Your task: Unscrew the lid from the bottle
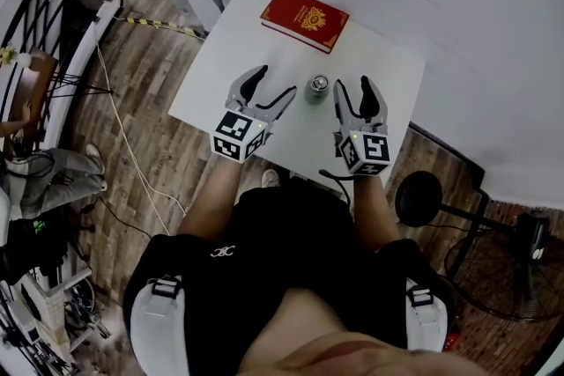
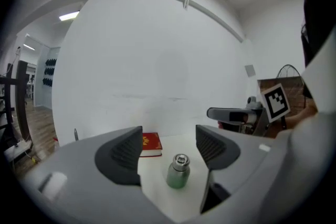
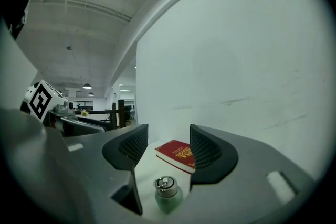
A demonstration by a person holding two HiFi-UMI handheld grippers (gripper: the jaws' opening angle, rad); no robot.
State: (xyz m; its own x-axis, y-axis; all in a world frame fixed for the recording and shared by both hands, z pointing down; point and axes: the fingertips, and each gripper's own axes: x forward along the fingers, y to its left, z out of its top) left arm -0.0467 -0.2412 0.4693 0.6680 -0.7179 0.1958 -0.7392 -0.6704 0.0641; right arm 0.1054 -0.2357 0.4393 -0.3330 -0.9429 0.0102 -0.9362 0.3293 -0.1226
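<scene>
In the head view, a small green bottle (image 1: 317,89) stood upright on the white table (image 1: 238,40), nearer than a red book (image 1: 304,18) that lay by the far edge. The left gripper (image 1: 275,84) hovered just left of the bottle and the right gripper (image 1: 354,88) just right of it, both with jaws spread wide and holding nothing.

In the left gripper view, the bottle stood beyond the open jaws and touched neither pad. The book lay farther off, to the left.

In the right gripper view, the bottle's metal lid (image 3: 163,183), still on, showed low between the parted jaws, clear of both.
</scene>
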